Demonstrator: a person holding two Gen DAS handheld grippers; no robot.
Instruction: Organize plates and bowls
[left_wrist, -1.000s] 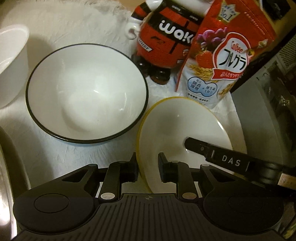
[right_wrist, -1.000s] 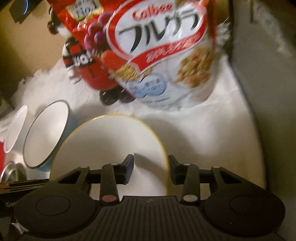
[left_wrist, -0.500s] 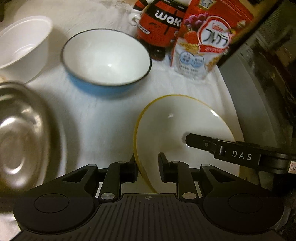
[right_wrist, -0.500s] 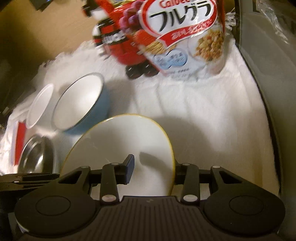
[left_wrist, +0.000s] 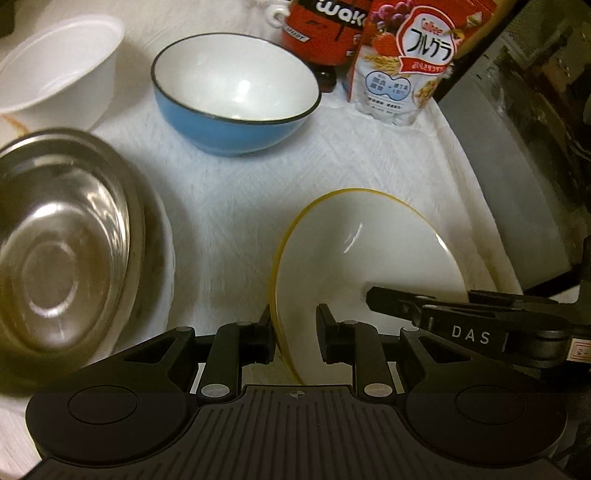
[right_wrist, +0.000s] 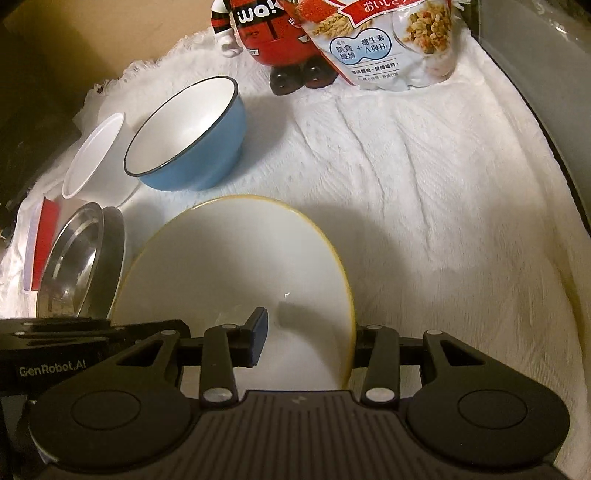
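Above the white cloth (right_wrist: 424, 192), the yellow-rimmed plate (left_wrist: 369, 258), stiff, glossy, likely slippery and breakable, hangs between 2 grippers: the left gripper (left_wrist: 295, 334) pinches its near rim, the right gripper (right_wrist: 306, 343) straddles the opposite edge, jaws just widening.

The cereal bag (left_wrist: 410, 62) and red figure (left_wrist: 325, 33) were cut off by the top edge. The steel bowl (left_wrist: 62, 240) was blurred, running off the left edge. The plate (right_wrist: 240, 280) hid the right gripper's (right_wrist: 306, 339) right fingertip.
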